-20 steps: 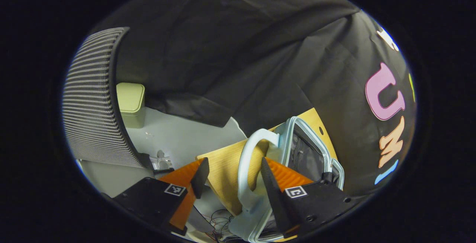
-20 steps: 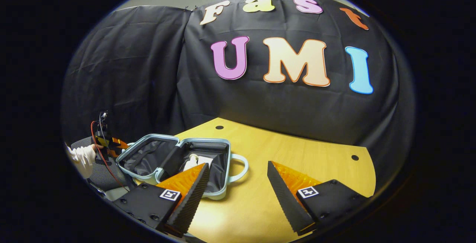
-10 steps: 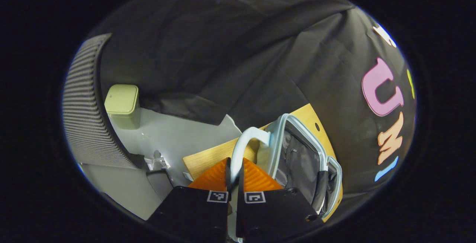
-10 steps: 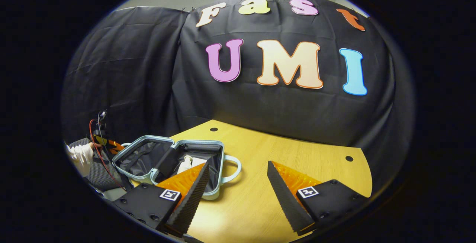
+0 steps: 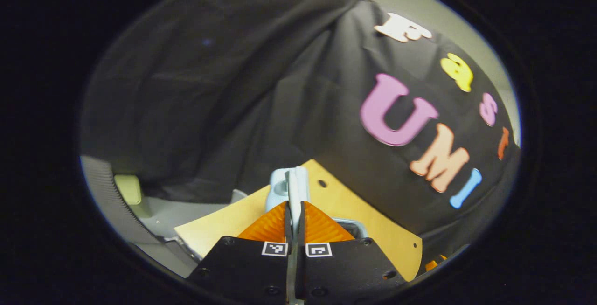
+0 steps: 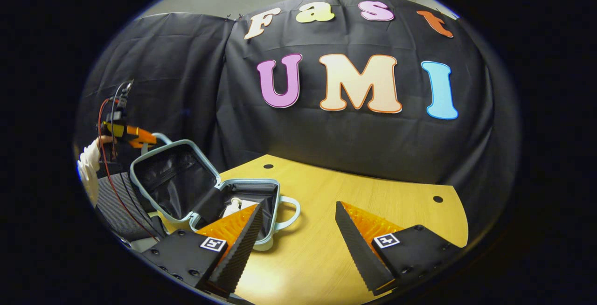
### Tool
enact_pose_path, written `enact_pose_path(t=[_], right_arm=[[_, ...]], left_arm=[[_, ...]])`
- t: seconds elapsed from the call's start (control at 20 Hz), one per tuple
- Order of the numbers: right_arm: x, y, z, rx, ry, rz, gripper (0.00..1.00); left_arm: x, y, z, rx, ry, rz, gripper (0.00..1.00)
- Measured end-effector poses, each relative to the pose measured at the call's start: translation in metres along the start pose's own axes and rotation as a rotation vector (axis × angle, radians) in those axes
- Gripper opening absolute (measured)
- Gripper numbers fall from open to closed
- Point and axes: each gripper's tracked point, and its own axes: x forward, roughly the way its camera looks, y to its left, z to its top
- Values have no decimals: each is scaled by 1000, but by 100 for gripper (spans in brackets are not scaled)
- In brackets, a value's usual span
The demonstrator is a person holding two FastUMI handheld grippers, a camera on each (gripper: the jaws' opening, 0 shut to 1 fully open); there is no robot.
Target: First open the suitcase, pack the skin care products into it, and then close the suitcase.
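Left fingers (image 5: pixel 269 223) clenched on the pale blue handle (image 5: pixel 290 187) of the lid; in the right gripper view the left gripper (image 6: pixel 138 138) holds that lid (image 6: pixel 171 183) raised, tilted up over the worktop edge, with a white-gloved hand (image 6: pixel 87 165) behind it. Right fingers (image 6: pixel 242 244) released, spread wide above bare worktop (image 6: pixel 354 193), touching nothing. Suitcase (image 6: pixel 242 192) open at the left end of the worktop, its base lying flat, dark-lined, with a white skin care product (image 6: pixel 235 204) inside. Second handle (image 6: pixel 289 211) on the base, toward the right gripper (image 6: pixel 298 228).
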Motion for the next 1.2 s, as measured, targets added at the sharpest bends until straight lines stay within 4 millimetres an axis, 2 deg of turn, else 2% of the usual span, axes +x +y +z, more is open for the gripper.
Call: enact_pose_path(t=[0.05,0.1,0.15,0.25,0.3,0.4,0.5,0.6,0.75,0.95,1.0,1.05,1.1,1.15,1.2], right_arm=[[-4,-4,2,-3,-5,-6,98],[-8,-7,4,-8,-12,-13,96],[-13,-12,7,-12,-22,-22,98],[-23,-22,11,-8,-39,-48,98],[-29,-26,11,1,-42,-60,98],[-40,-38,14,8,-53,-92,98],[-49,-50,15,7,-58,-131,98],[-60,-59,17,13,-67,-169,98],[-72,-72,17,42,-74,-224,98],[-85,-90,19,63,-81,-286,98],[-88,-95,17,62,-79,-297,96],[-91,-98,17,61,-78,-307,96],[-93,-102,19,60,-78,-314,98],[-94,-104,19,62,-78,-319,96],[-94,-106,19,66,-77,-318,98]], left_arm=[[4,-41,0,45,6,-49,0],[6,-70,-6,81,13,-83,0],[12,-101,-13,108,19,-116,0],[27,-152,-33,133,43,-174,0],[36,-177,-48,140,57,-202,0],[61,-222,-91,149,114,-234,0],[90,-253,-133,177,180,-235,0],[106,-270,-173,215,250,-222,0],[130,-278,-232,294,350,-186,1],[151,-272,-294,410,462,-142,0],[151,-270,-307,421,491,-141,4],[149,-269,-315,419,517,-137,6],[147,-274,-316,403,517,-151,12],[145,-278,-314,396,507,-157,14],[141,-284,-308,399,499,-171,26]])
